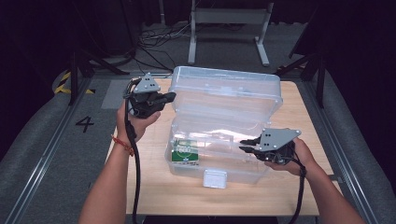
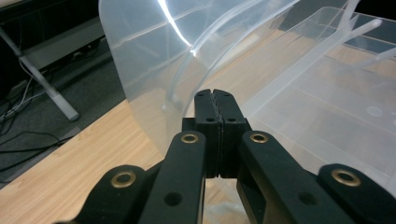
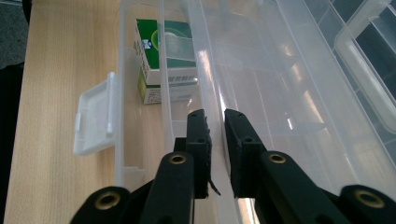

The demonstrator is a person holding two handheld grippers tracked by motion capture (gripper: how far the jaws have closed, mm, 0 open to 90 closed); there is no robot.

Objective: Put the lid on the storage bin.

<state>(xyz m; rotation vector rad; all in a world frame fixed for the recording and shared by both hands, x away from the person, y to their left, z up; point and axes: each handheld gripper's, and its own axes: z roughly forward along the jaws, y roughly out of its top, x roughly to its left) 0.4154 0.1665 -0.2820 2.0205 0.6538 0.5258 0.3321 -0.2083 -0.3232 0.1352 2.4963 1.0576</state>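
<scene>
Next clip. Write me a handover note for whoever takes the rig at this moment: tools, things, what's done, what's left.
Left tool: jaws shut, at the left edge of the raised lid; contact unclear.
Right tool: jaws narrowly apart astride the rim of the clear tray; whether they pinch it is unclear.
Box: on the table, with a green carton at its left end.
Done: latch released, lid open.
Left: probably lifting the tray out.

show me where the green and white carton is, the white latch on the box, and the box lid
green and white carton [image 3: 163, 60], right gripper view, on its green top face.
white latch [image 1: 215, 178], high view, on its front flap.
box lid [image 1: 224, 91], high view, on its clear inner panel.
</scene>
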